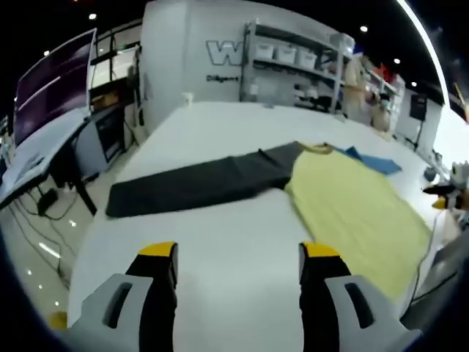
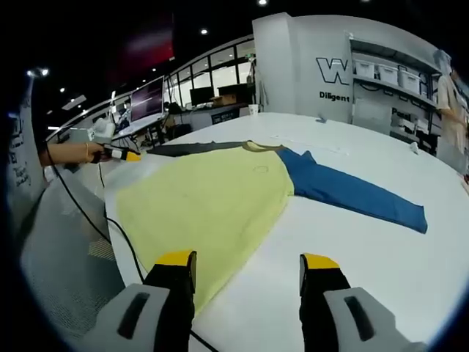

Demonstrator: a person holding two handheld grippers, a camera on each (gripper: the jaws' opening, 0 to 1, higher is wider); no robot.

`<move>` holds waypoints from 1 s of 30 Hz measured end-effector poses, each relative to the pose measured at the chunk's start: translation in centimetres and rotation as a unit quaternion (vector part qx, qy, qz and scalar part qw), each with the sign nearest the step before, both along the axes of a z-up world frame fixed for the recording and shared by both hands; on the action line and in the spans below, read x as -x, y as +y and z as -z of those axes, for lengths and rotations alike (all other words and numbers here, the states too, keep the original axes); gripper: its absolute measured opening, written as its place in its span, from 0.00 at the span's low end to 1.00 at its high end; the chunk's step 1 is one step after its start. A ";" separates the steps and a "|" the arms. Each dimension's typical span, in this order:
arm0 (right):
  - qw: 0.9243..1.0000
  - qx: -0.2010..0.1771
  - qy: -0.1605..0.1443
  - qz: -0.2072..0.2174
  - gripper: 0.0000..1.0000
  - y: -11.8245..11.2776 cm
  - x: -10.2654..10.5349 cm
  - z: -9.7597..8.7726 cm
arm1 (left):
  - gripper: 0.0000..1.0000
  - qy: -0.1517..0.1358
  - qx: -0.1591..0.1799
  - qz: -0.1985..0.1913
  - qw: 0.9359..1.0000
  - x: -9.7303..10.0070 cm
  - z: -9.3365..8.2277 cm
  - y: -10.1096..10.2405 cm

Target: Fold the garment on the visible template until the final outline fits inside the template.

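On the white counter (image 1: 220, 242), left gripper view: garment (image 1: 352, 205) lies flat, yellow body toward one edge, dark sleeve (image 1: 198, 183) stretched across the middle; left gripper (image 1: 239, 253) fingers wide, holding nothing | right gripper view: blue sleeve (image 2: 359, 194) reaches across the counter, yellow body by the edge; right gripper (image 2: 248, 262) fingers wide, holding nothing

Bright, even ceiling spotlights (image 1: 92, 16); soft shadows; slight blur; strong fisheye bending at edges

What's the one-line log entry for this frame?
shirt: flat, unfolded on table | dark sleeve, blue sleeve: spread | left gripper: open, empty | right gripper: open, empty
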State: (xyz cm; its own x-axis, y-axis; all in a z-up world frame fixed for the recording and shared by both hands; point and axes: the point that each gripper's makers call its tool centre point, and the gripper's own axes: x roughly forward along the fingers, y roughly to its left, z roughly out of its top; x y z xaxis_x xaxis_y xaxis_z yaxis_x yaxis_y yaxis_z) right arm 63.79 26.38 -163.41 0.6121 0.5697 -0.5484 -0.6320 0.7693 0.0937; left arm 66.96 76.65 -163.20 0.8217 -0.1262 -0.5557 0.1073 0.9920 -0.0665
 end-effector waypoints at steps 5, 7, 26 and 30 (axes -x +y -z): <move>1.000 0.013 0.002 0.000 0.59 -0.5 0.6 -0.3 | 0.62 -0.007 0.005 -0.037 0.999 -2.3 0.0 3.7; 1.000 0.020 -0.004 0.001 0.63 -1.0 0.7 -0.8 | 0.62 -0.013 -0.001 -0.048 0.999 -3.0 -0.1 5.0; 0.998 0.041 0.027 0.036 0.55 -3.4 2.0 -2.0 | 0.44 0.009 -0.020 -0.181 0.983 -4.5 2.9 13.7; 0.998 0.048 0.029 0.035 0.53 -3.4 2.0 -2.2 | 0.43 0.013 -0.020 -0.185 0.982 -4.4 3.2 14.1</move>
